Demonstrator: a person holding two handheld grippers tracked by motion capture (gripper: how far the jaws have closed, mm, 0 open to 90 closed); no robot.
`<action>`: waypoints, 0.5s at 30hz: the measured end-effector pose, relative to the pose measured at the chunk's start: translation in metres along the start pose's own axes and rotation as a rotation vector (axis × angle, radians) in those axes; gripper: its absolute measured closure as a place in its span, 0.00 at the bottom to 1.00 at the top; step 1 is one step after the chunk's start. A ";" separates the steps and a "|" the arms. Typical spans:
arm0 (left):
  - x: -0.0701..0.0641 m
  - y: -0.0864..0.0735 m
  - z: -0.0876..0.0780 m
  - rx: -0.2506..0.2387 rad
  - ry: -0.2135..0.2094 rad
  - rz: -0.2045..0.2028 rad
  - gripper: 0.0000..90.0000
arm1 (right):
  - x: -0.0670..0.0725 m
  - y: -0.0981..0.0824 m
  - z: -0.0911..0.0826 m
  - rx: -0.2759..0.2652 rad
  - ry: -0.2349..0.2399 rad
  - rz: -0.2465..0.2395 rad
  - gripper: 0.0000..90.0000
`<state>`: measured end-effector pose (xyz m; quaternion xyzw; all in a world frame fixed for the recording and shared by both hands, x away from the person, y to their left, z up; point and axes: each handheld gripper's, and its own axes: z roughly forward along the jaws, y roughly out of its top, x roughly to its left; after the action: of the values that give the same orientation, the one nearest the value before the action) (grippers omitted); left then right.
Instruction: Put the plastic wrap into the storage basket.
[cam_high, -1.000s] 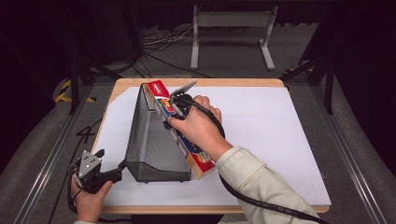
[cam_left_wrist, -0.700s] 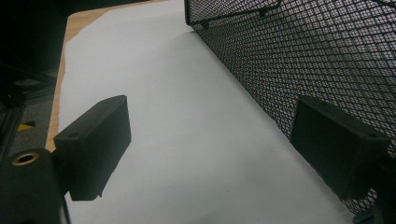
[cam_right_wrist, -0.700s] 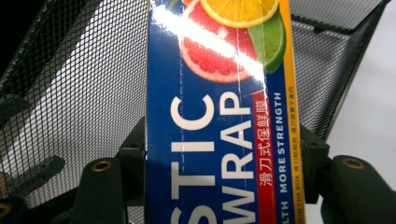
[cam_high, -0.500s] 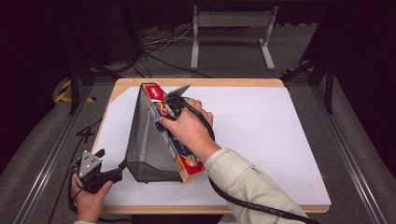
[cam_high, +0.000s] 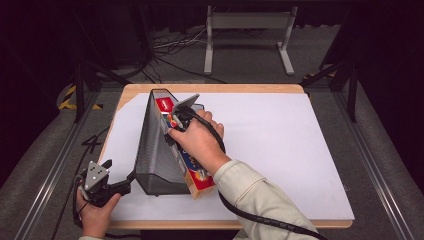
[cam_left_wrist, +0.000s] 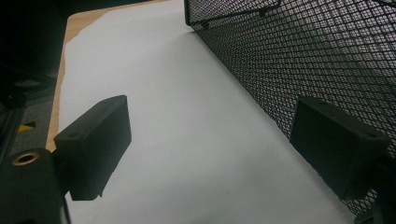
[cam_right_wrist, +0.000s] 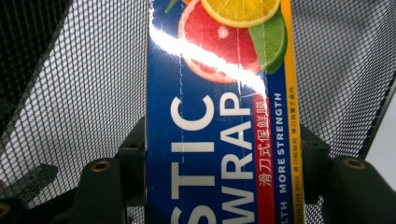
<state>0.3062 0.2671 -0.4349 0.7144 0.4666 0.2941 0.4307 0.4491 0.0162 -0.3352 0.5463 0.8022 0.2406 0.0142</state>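
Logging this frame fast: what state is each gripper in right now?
Left gripper: open, empty, beside the black mesh file holder.
Right gripper: shut on the blue plastic wrap box.

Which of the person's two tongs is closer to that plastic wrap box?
The right. The right tongs are clamped on the plastic wrap box inside the mesh file holder. The left tongs sit open at the holder's near outside corner, apart from the box.

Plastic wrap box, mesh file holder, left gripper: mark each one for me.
Plastic wrap box (cam_right_wrist: 219, 121), right gripper view, printed blue face.
Mesh file holder (cam_high: 152, 150), high view, sloped mesh side wall.
Left gripper (cam_left_wrist: 210, 140), left gripper view, gap midway between its open jaws.
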 end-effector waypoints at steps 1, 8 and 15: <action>0.000 0.000 0.000 -0.001 0.000 -0.002 0.15 | 0.000 0.000 0.001 0.008 -0.003 0.001 0.44; 0.000 0.000 0.000 -0.001 -0.001 -0.001 0.15 | -0.001 0.002 0.007 0.031 -0.019 0.006 0.44; 0.000 0.000 -0.001 -0.007 0.001 -0.006 0.15 | -0.002 0.004 0.016 0.053 -0.067 0.000 0.44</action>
<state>0.3055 0.2677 -0.4350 0.7114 0.4680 0.2944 0.4338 0.4582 0.0215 -0.3485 0.5541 0.8075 0.2006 0.0266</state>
